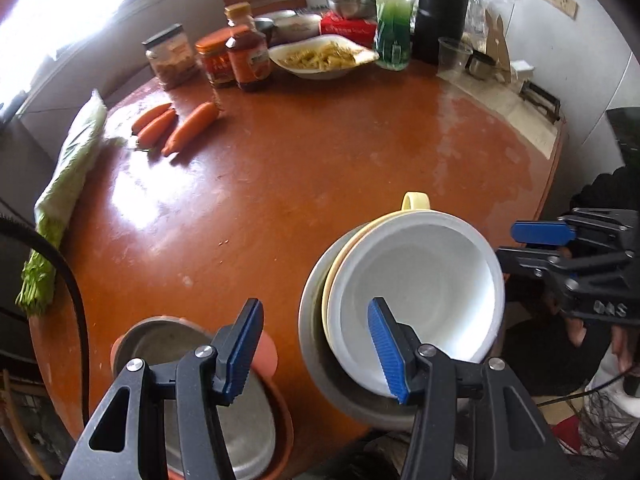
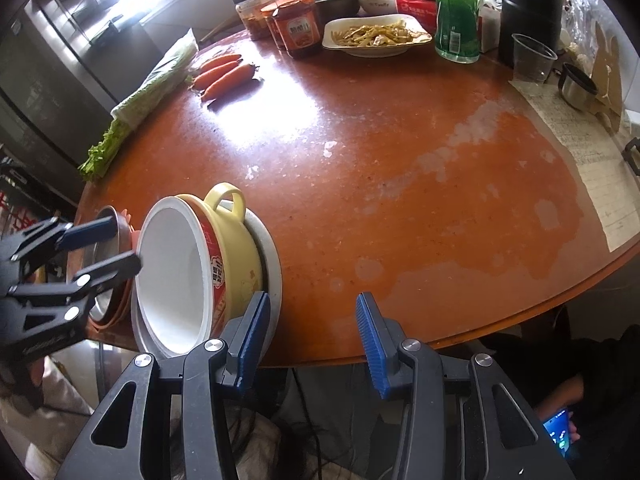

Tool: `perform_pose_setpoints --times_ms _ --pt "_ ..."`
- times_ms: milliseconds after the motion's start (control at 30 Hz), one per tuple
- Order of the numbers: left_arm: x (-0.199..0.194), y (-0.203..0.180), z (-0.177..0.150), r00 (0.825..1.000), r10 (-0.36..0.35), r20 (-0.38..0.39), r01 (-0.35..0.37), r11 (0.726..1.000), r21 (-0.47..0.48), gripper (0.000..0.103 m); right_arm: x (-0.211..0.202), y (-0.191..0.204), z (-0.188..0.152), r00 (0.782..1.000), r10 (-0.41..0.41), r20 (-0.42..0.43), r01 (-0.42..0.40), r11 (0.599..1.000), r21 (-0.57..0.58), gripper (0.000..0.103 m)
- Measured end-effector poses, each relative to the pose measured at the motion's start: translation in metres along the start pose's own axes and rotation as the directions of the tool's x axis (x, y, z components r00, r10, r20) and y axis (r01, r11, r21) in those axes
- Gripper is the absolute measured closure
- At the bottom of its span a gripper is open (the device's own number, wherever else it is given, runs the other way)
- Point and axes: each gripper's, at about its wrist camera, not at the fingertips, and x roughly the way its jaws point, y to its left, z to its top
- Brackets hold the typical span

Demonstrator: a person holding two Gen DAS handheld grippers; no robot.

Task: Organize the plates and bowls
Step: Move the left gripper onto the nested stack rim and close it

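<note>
Stacked bowls (image 1: 416,292) sit between the gaping left tool (image 1: 316,352) and wide-spread right tool (image 2: 312,344).

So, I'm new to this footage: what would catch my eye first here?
A stack of bowls at the near table edge, white one on top, nested in a yellow handled bowl. Both open grippers, left and right, flank it. Three carrots lie far left.

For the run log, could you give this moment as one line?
left gripper: open | right gripper: open | white bowl: stacked in yellow pot
</note>
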Motion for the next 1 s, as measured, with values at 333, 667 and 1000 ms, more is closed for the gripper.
perform_pose_setpoints --times_ms 333,667,1000 --pt "0.011 0.008 0.003 0.999 0.037 -0.03 -0.037 0.999 0.012 0.049 0.013 0.009 0.0 0.999 0.002 -0.043 -0.003 0.999 -0.037 0.056" --pt "0.034 0.0 0.012 0.994 0.005 -0.107 0.002 0.998 0.062 0.049 0.023 0.005 0.006 0.998 0.01 -0.067 -0.012 1.0 -0.025 0.054" --pt "0.047 0.007 0.015 0.985 -0.079 -0.152 0.083 0.996 0.022 0.049 0.03 0.007 0.012 0.997 -0.016 -0.078 0.014 0.999 -0.029 0.054"
